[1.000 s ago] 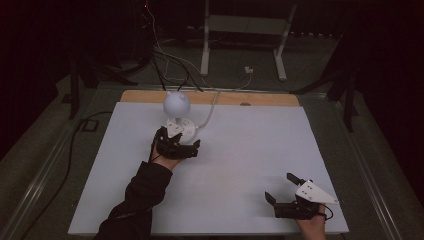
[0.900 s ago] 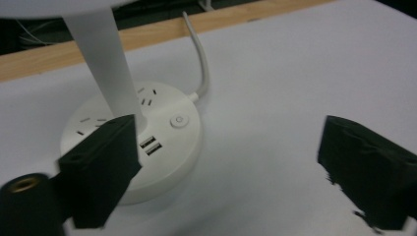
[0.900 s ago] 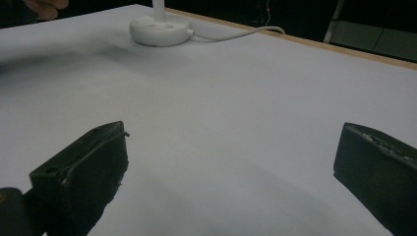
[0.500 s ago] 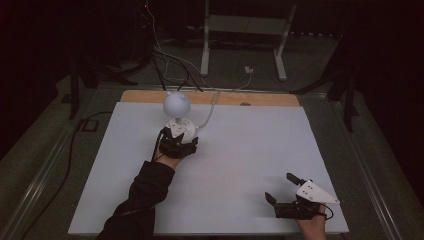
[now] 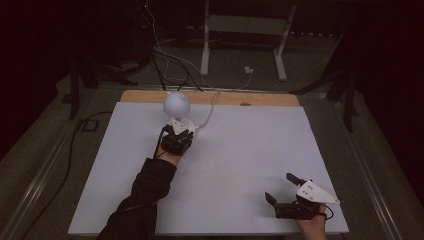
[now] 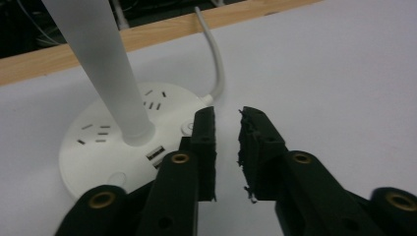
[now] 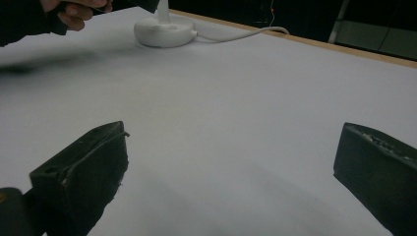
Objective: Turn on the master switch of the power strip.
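Note:
A white desk lamp with a ball-shaped head (image 5: 176, 103) stands on a round base (image 5: 182, 122) at the back left of the white board. Its base (image 6: 105, 147) carries sockets, USB ports and a small button (image 6: 187, 129); the stem (image 6: 105, 64) rises from it. My left gripper (image 5: 176, 134) sits at the base's near edge. Its jaws have just been closing. They stand nearly together (image 6: 227, 115) with a thin slit and nothing in it, the left pad beside the button. My right gripper (image 5: 280, 186) rests open at the front right, its jaws (image 7: 233, 142) wide with nothing between them.
The lamp's white cable (image 6: 216, 59) runs back over the wooden strip (image 5: 260, 99) at the board's far edge. The white board (image 5: 240, 150) covers the table. A metal stand (image 5: 240, 30) and loose cables (image 5: 165, 60) lie on the floor behind.
The left gripper has edged forward to the lamp base and its jaws have gone from wide apart to nearly together. The right gripper has kept still.

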Demonstrator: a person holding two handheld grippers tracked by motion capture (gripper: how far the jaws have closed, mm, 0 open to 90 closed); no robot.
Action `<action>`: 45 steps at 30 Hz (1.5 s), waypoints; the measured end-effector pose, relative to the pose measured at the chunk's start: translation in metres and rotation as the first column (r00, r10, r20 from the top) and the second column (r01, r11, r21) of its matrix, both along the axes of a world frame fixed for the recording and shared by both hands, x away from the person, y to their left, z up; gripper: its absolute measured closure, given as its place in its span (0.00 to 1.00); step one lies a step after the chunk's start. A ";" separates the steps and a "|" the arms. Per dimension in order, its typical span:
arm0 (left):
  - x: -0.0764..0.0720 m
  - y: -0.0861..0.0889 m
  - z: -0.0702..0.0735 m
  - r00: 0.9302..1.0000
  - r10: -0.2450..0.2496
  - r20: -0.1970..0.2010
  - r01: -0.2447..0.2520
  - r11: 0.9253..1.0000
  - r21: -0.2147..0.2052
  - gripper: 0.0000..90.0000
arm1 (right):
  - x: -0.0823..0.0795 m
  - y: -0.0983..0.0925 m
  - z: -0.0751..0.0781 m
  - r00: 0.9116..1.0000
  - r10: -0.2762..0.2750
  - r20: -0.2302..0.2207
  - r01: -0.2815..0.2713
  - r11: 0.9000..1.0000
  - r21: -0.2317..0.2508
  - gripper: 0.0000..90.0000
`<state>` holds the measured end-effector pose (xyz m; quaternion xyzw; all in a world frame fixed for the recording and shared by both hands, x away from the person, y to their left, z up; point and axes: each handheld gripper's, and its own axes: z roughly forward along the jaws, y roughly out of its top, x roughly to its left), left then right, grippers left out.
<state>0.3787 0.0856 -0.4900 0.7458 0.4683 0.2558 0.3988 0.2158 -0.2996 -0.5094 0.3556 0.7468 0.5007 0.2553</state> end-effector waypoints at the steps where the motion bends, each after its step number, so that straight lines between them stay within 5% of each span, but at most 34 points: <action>1: 0.001 0.000 0.000 1.000 0.003 -0.002 -0.003 1.000 -0.004 0.90 | 0.000 0.000 0.000 1.000 0.000 -0.001 0.000 1.000 0.002 0.00; 6: 0.008 -0.001 -0.004 1.000 0.001 -0.003 -0.001 1.000 0.003 0.99 | 0.000 0.000 0.000 1.000 0.001 -0.003 -0.001 1.000 0.004 0.00; 13: 0.016 -0.005 -0.009 1.000 -0.022 -0.008 0.022 0.999 0.028 1.00 | 0.000 -0.001 0.000 1.000 0.003 -0.005 -0.003 1.000 0.009 0.00; 22: 0.026 -0.008 -0.014 0.999 0.003 0.033 -0.006 0.997 0.073 1.00 | 0.000 -0.002 0.000 1.000 0.007 -0.008 -0.006 1.000 0.013 0.00; 37: 0.033 -0.014 -0.030 0.998 0.017 0.059 -0.028 0.981 0.193 1.00 | 0.000 -0.002 0.000 1.000 0.010 -0.010 -0.010 1.000 0.015 0.00; 45: 0.034 -0.014 -0.031 0.998 0.018 0.063 -0.029 0.982 0.188 1.00 | 0.000 -0.002 0.000 1.000 0.014 -0.015 -0.014 1.000 0.013 0.00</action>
